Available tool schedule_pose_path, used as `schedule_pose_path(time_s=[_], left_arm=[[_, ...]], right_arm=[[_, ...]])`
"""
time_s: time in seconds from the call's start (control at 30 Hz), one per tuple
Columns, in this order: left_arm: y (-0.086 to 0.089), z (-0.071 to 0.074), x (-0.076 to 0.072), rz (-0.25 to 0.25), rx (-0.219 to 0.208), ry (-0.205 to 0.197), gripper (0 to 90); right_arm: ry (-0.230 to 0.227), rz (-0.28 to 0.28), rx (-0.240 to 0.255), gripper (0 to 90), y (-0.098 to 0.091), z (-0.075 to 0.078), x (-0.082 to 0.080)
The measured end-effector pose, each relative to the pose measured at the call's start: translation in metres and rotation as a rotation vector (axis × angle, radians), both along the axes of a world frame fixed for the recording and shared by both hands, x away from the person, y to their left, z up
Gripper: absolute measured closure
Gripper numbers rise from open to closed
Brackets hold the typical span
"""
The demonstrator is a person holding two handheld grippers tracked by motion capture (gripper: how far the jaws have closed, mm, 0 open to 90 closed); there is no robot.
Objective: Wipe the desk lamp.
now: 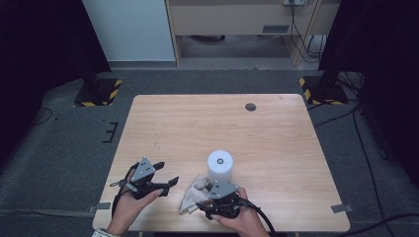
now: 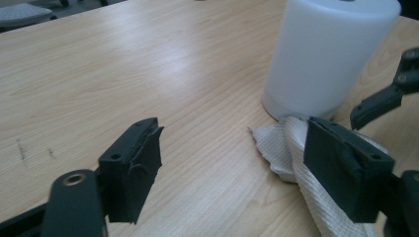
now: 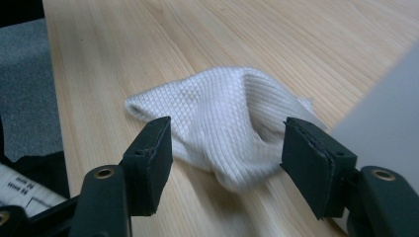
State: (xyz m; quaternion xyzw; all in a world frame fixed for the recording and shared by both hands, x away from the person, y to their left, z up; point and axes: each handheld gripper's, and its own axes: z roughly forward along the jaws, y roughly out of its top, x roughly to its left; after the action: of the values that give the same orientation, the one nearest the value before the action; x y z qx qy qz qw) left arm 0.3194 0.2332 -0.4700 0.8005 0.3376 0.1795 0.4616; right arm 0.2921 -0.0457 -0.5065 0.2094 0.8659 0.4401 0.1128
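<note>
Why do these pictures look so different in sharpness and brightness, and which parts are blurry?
High view: the table is evenly lit and fairly sharp, and the room's corners fall into darkness. Left gripper view: the white cylinder glows almost washed out, while the near jaws look soft. Right gripper view: the white cloth is crisp at its far fold and smeared at its near edge; the pale shape at the right edge is blur.

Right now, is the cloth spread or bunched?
Bunched: the cloth sits in a crumpled, peaked heap on the table, beside the white cylinder.

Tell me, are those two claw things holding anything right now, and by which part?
Nothing is held. The right gripper stands open around the white cloth, pads off it. The left gripper is open over bare table.
</note>
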Motion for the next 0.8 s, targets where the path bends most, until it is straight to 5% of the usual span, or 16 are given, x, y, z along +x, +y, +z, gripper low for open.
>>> schedule_pose_path(time_s=[0.3, 0.47, 0.7, 0.8], left_arm=[[-0.03, -0.003, -0.011, -0.135, 0.04, 0.034, 34.3], [-0.048, -0.012, -0.015, -0.161, 0.11, 0.072, 37.0], [-0.06, -0.02, -0.017, -0.165, 0.108, 0.08, 31.7], [-0.065, -0.02, -0.019, -0.176, 0.099, 0.07, 28.7]], right_arm=[[0.015, -0.035, -0.02, 42.7, -0.045, 0.011, -0.004], [0.021, -0.091, -0.032, 45.4, -0.077, 0.014, 0.004], [0.024, -0.175, -0.072, 44.6, -0.121, 0.019, 0.021], [0.052, -0.256, -0.045, 46.3, -0.142, 0.011, 0.027]])
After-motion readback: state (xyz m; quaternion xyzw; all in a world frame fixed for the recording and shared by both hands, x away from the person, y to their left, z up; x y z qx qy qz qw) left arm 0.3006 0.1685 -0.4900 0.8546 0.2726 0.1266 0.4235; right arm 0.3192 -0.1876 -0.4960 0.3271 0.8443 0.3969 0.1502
